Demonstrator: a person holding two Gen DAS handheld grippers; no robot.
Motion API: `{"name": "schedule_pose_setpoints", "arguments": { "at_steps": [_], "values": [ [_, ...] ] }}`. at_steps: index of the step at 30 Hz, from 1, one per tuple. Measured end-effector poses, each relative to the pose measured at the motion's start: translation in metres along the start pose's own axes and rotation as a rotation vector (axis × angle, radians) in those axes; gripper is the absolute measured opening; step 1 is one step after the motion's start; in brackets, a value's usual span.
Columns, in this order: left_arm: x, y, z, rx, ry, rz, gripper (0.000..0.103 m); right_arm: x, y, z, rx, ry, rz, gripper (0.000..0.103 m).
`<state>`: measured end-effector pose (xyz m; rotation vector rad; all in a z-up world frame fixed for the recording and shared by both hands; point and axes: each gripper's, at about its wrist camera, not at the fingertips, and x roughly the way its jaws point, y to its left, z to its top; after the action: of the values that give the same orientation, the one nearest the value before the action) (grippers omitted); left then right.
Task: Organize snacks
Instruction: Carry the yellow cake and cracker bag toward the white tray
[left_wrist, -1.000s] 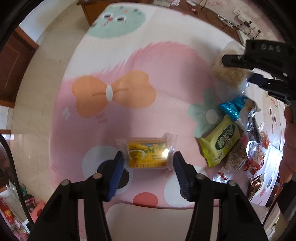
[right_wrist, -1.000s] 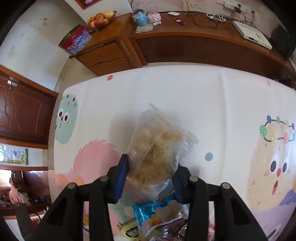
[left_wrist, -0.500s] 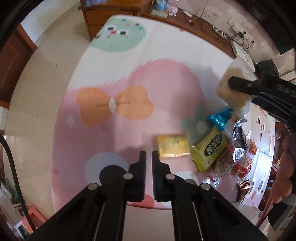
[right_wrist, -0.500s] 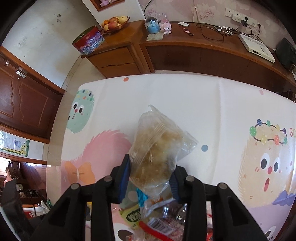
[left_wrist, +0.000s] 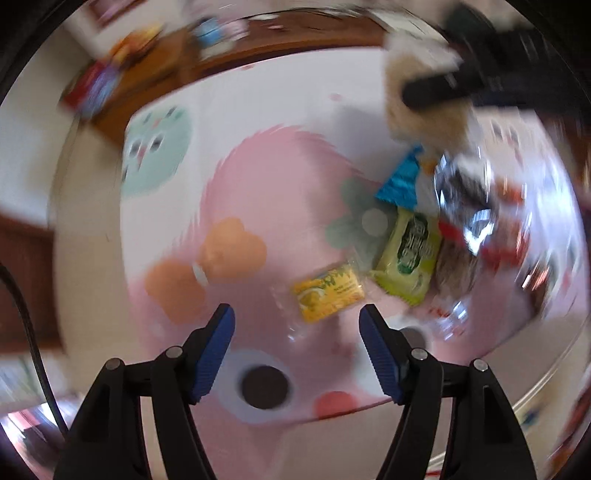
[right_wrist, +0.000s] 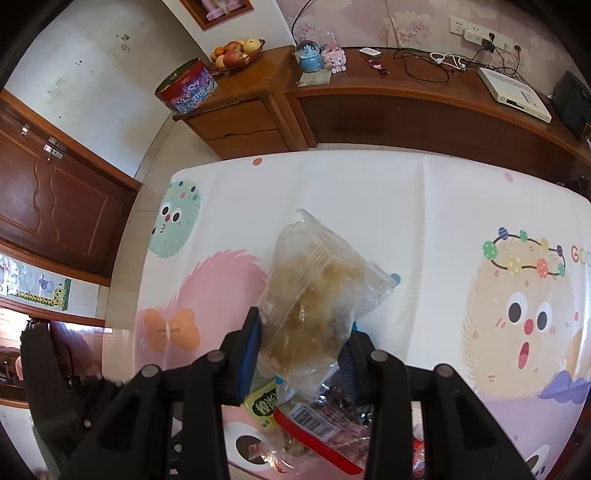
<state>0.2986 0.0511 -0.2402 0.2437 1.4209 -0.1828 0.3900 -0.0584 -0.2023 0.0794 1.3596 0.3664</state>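
A: What is the left gripper (left_wrist: 295, 334) doing?

B: Its jaws are opening, blue pads wide apart, with nothing pressed between them. It points down at the tablecloth (left_wrist: 258, 177). The left wrist view is blurred, so fine detail is lost.

A: And the yellow pack (left_wrist: 327, 291)?

B: It lies flat on the pink part of the cloth, above the gap between the fingers in that view and nearer the right one, touching neither pad. Its clear wrapper ends stick out at both sides.

A: What sits beside it?

B: A green pack (left_wrist: 408, 258) lies just to its right, close enough that the wrappers seem to meet. Past that is a teal pack (left_wrist: 400, 181), then a heap (left_wrist: 476, 229) of shiny and red wrappers that the blur makes hard to sort.

A: And the right gripper (right_wrist: 304, 352)?

B: It is clamped on a clear bag (right_wrist: 316, 302) of pale brown pieces. The pads press its lower part from both sides, and the rest stands up beyond the fingertips, lifted clear of the cloth. In the left wrist view the same bag (left_wrist: 424, 96) hangs above the heap, with a dark finger across it.

A: What is under that bag?

B: The heap again, seen below the fingers: the green pack (right_wrist: 264, 404) and a red-edged wrapper (right_wrist: 314, 428).

A: Anything behind the table?

B: A wooden sideboard (right_wrist: 406, 107) with a fruit bowl (right_wrist: 236, 53) and a tin (right_wrist: 186, 86).
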Motion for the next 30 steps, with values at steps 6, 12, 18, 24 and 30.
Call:
{"name": "schedule_pose_setpoints", "arguments": {
  "at_steps": [6, 12, 18, 24, 30],
  "values": [
    [0.018, -0.030, 0.016, 0.261, 0.054, 0.051, 0.068, -0.002, -0.009, -0.001, 0.008, 0.001, 0.018, 0.038],
    [0.028, -0.021, 0.025, 0.246, 0.090, -0.042, 0.028, 0.002, -0.022, -0.002, 0.029, 0.012, 0.023, 0.038],
    [0.028, -0.002, 0.030, 0.139, 0.074, -0.117, 0.024, 0.002, -0.028, -0.007, 0.026, 0.016, 0.026, 0.038],
    [-0.004, 0.037, 0.016, -0.051, 0.022, -0.089, 0.024, -0.019, -0.025, -0.017, 0.022, -0.013, 0.052, 0.038],
    [-0.090, 0.050, -0.018, -0.185, -0.114, -0.052, 0.024, -0.064, -0.008, -0.043, -0.036, -0.087, 0.068, 0.038]
  ]
}}
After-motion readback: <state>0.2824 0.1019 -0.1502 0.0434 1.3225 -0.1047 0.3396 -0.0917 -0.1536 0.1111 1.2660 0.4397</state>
